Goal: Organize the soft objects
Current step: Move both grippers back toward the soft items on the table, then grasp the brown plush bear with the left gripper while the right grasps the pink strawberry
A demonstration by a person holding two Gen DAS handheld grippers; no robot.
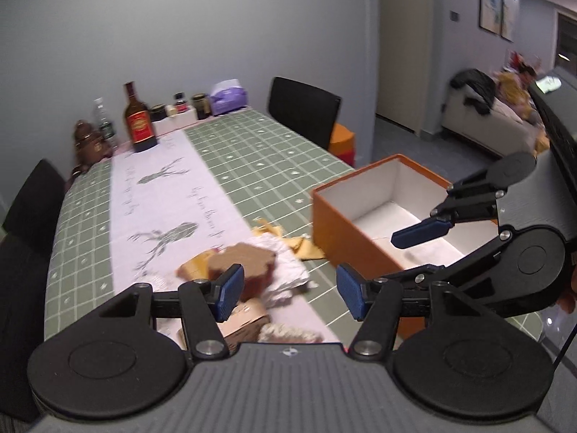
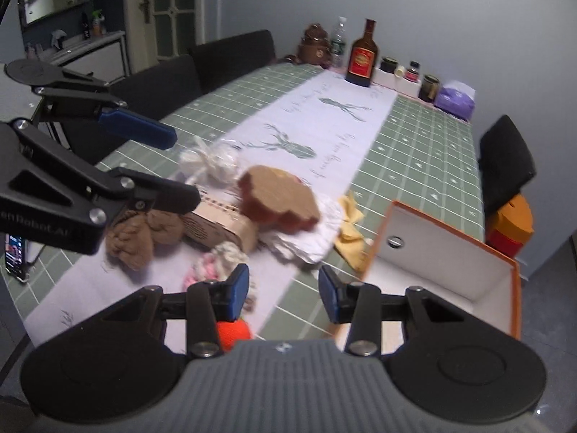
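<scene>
Beside the orange box (image 2: 450, 252), both claws gape empty over soft items (image 2: 277, 198).

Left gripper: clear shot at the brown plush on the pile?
Probably yes. The left gripper is open and empty, and the brown plush sits on top of the pile just ahead of its left finger, nothing over it. The right gripper is off over the orange box, out of the way.
</scene>
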